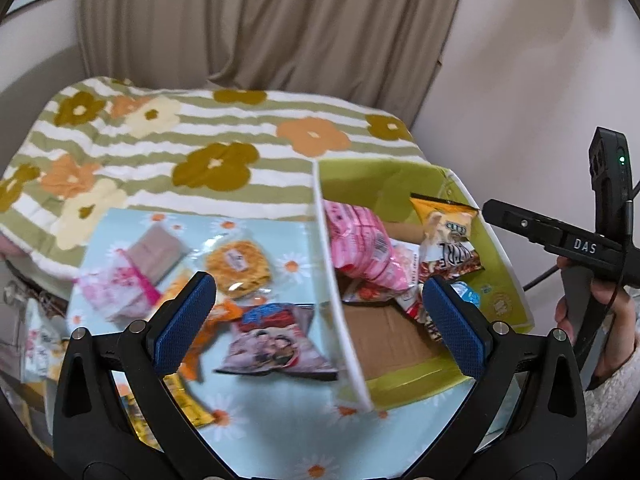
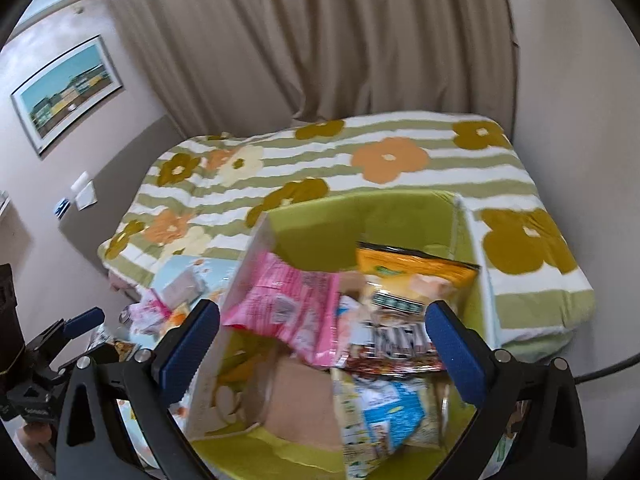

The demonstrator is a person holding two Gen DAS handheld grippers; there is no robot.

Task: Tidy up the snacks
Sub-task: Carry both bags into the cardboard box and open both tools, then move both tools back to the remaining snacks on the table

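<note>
Left gripper [image 1: 316, 312] gapes empty — purple snack bag [image 1: 276, 340] just below.

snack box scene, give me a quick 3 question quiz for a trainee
1. True or false: the left gripper is open with nothing between its fingers.
2. Multiple choice: where does the pink packet lie? A) on the bed cover B) inside the green box C) in the right gripper
3. Fill in: the round golden snack lies on the table, outside the box, on the ______-printed cloth.

Key: 1 true; 2 B; 3 daisy
</note>
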